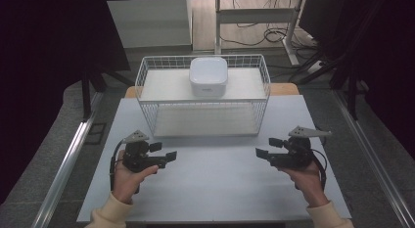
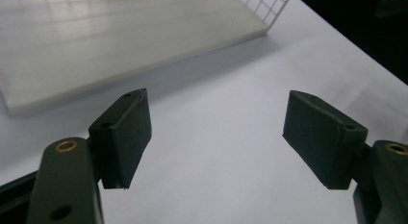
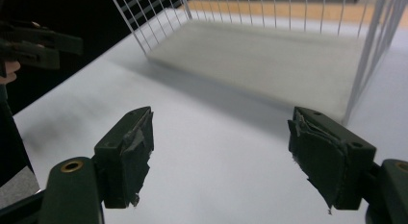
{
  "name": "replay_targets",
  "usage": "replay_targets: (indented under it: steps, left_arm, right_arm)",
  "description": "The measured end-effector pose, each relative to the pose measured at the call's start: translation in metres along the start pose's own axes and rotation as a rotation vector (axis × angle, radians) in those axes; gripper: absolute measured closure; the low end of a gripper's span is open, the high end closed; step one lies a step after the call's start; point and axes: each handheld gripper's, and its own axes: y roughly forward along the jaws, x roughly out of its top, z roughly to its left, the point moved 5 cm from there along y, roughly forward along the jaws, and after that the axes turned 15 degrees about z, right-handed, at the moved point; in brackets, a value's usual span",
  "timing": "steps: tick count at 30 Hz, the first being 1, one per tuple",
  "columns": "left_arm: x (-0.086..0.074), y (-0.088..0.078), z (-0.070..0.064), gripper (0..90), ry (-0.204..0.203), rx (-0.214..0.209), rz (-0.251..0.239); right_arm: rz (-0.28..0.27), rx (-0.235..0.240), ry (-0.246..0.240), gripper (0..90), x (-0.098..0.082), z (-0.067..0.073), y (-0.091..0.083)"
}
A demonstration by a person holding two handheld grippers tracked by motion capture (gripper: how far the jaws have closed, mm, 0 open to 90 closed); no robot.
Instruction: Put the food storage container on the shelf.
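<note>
Both hand-held grippers lay low over the white bench (image 1: 215, 189), each gripped from behind by a hand, and both stood wide with nothing between the pads. The left hand-held gripper (image 1: 165, 153) pointed inward toward the right, and the right hand-held gripper (image 1: 268, 148) pointed inward toward the left, so the two faced each other across a bare stretch of bench, well apart. In the left gripper view its pads (image 2: 126, 137) framed only bench surface, and in the right gripper view the worn pads (image 3: 132, 154) did the same; this looked like a resting or ready stance rather than a grasp. The nearest thing to them was the white wire rack (image 1: 147, 81), standing just beyond them toward the far edge of the bench, its open front facing the person. On its upper shelf, near the middle, sat a white square container (image 1: 208, 75), upright and untouched, probably kept there to be reached from the front or from above. The lower shelf (image 3: 269, 60) was bare. The rack's wire sides and top rail would likely hinder a sideways approach to the container. Beyond the bench lay a floor with cables (image 1: 266, 34) and metal frame legs, clear of the work.
</note>
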Motion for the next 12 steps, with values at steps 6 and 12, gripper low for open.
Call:
replay_targets:
  steps: [6,12]
  left_arm:
    - [-0.009,0.008,0.005,24.0,-0.005,0.027,0.016]
    - [-0.012,0.004,0.004,21.4,0.005,0.039,0.01]
  right_arm:
    - [0.028,-0.019,0.006,23.3,-0.014,-0.007,0.008]
    - [0.014,-0.036,-0.019,21.1,-0.014,-0.004,0.004]
